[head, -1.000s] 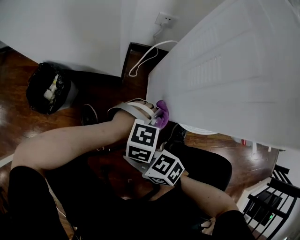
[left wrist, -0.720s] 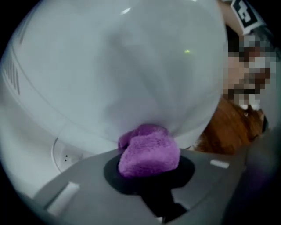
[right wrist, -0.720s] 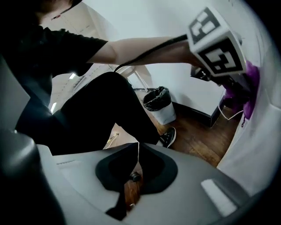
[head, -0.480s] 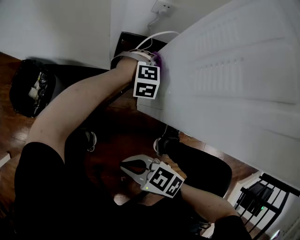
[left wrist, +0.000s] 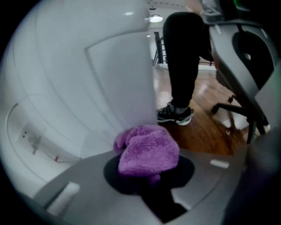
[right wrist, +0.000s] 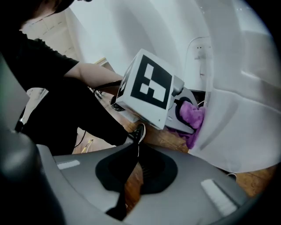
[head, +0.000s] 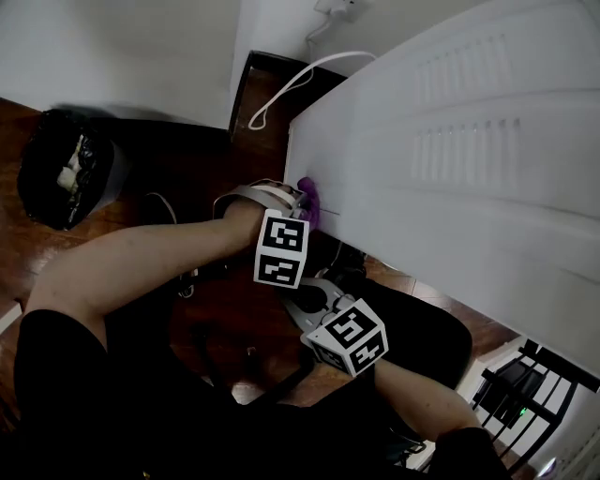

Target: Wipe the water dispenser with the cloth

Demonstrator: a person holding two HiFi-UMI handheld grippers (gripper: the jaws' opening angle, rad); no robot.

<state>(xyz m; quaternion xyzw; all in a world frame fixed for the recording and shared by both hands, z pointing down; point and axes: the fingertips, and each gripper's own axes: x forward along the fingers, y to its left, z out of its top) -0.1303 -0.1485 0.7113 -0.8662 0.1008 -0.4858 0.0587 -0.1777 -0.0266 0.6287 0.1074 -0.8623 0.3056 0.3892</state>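
Note:
The water dispenser (head: 469, 159) is a big white cabinet with vent slots, filling the right of the head view. My left gripper (head: 302, 202) is shut on a purple fluffy cloth (head: 312, 199) and presses it against the dispenser's near vertical edge, low down. In the left gripper view the cloth (left wrist: 147, 149) bulges out between the jaws of the left gripper (left wrist: 149, 169), against the white panel (left wrist: 88, 88). My right gripper (head: 307, 298) hangs just below the left one, shut and empty. The right gripper view looks along that shut gripper (right wrist: 131, 169) at the cloth (right wrist: 192, 115) and the left gripper's marker cube (right wrist: 147, 88).
A black rubbish bag (head: 70, 173) stands on the wooden floor at left. A white cable (head: 291, 89) runs from a wall socket (head: 336, 7) behind the dispenser. A person's shoe (left wrist: 174, 115) and an office chair (left wrist: 246, 79) are close by. A black rack (head: 530, 394) stands at lower right.
The left gripper went up the dispenser's edge with the cloth, then came back down to a low spot. The right gripper rose from near the floor to just under the left one.

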